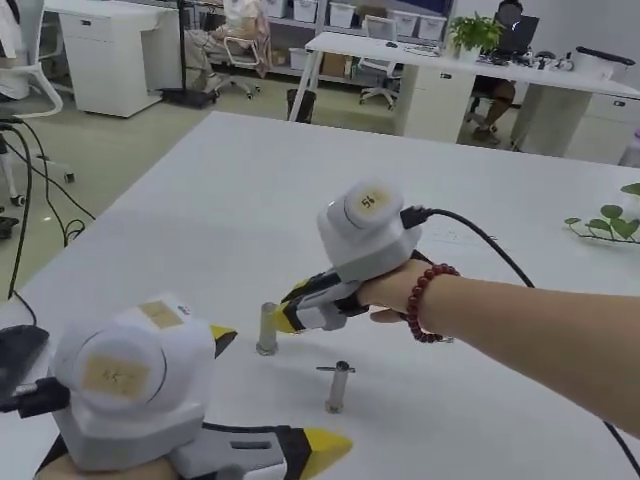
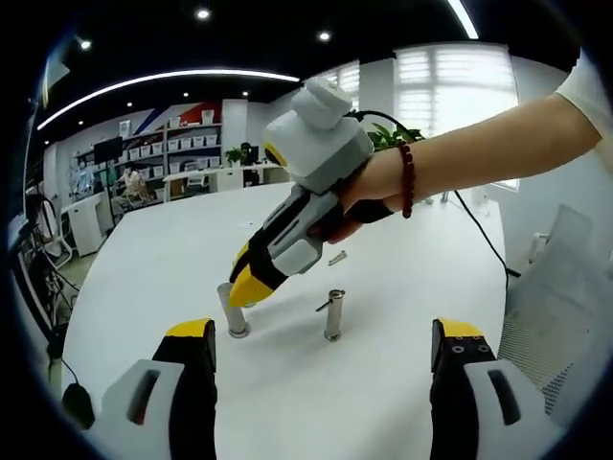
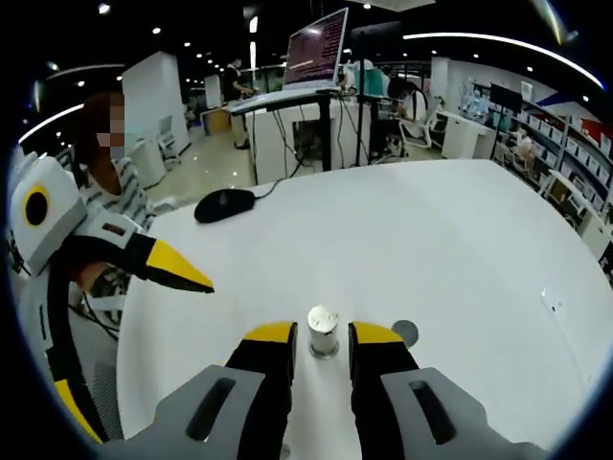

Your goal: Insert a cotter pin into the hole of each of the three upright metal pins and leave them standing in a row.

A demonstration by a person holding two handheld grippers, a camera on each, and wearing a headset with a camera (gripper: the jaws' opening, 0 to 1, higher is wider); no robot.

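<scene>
My right gripper (image 3: 323, 341), narrowly parted, flanks the bare pin (image 3: 323, 324); left gripper (image 2: 323, 333) spread wide near it. I judge second insertion pending: align cotter with hole.

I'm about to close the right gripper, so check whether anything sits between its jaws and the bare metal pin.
Nothing visible does. The metal pin stands upright in the gap between the right gripper's open jaws, touching neither.

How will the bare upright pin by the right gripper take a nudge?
Metal pin looks solid: probably stiff, heavy for its size. Tall on a small flared base, so a high push from the right gripper may tip it. Round, so once down it likely rolls.
</scene>
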